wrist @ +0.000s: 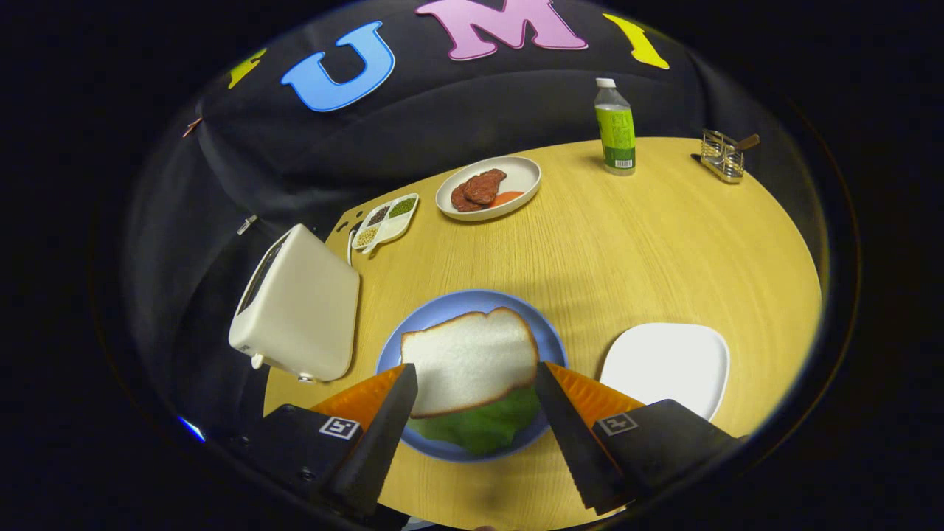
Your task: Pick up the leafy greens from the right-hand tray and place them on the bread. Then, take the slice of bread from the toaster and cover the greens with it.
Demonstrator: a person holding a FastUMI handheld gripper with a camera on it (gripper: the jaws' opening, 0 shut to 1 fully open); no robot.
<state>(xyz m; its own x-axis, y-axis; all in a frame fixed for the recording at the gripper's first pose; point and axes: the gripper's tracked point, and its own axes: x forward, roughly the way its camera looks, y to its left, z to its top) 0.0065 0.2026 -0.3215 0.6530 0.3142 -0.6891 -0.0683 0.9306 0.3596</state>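
Between my spread tongs [476, 380], gripping nothing, a bread slice [469, 358] lies atop leafy greens [483, 428] on the blue plate [472, 299].

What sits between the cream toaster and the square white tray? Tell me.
In the gripper view, the round blue plate lies between the cream toaster and white tray, carrying a bread slice over leafy greens, between the open gripper's fingers.
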